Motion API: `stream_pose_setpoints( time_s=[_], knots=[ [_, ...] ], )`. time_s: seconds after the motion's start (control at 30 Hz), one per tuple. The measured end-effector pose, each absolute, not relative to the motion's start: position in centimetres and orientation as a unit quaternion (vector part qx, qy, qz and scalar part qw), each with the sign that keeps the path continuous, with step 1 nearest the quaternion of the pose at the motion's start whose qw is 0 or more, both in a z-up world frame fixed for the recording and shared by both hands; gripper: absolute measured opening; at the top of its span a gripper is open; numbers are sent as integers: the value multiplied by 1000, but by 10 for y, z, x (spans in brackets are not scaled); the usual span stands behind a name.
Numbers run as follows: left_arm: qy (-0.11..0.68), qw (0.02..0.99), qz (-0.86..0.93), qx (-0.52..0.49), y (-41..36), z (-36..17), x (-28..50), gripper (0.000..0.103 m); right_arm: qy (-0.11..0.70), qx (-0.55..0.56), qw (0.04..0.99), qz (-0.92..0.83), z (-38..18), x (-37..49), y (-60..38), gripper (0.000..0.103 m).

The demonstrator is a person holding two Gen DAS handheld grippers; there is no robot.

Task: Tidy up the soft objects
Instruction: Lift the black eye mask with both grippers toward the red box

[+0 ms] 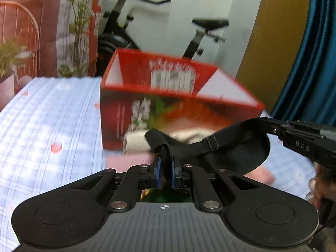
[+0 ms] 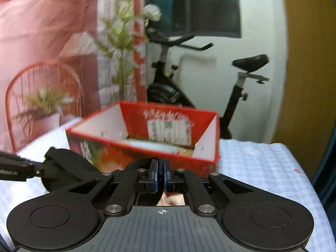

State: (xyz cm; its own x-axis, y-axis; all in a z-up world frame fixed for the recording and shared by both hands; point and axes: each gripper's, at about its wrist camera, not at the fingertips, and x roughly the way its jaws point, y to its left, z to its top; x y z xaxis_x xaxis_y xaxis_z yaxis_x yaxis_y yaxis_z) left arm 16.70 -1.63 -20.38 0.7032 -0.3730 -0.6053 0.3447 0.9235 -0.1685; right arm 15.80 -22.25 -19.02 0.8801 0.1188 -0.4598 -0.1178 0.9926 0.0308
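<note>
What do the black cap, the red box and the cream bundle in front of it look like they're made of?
Black cap: matte woven fabric, likely; it sags between both claws and shows a stitched strap. Red box: printed cardboard, glossy outside, plain white inner flaps. Cream bundle: fuzzy, towel-like cloth, though blur leaves that open.

Each tool (image 1: pixel 167 173) (image 2: pixel 161 175) is matte black, with blue pads (image 1: pixel 159 168), silver screws and round discs on either side. Behind the fingers sits a ribbed grey plate bearing a white crosshair mark.
</note>
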Motion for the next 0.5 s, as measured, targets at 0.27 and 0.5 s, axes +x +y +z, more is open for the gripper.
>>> stream_pose_setpoints(
  time_s=[0.27, 0.5],
  knots=[
    [357, 914, -180, -62, 6, -214, 169, 11, 279, 98, 954, 53, -229, 158, -242, 27],
    [362, 913, -177, -67, 3, -217, 170, 11, 298, 204, 930, 65, -254, 153, -262, 48]
  ],
)
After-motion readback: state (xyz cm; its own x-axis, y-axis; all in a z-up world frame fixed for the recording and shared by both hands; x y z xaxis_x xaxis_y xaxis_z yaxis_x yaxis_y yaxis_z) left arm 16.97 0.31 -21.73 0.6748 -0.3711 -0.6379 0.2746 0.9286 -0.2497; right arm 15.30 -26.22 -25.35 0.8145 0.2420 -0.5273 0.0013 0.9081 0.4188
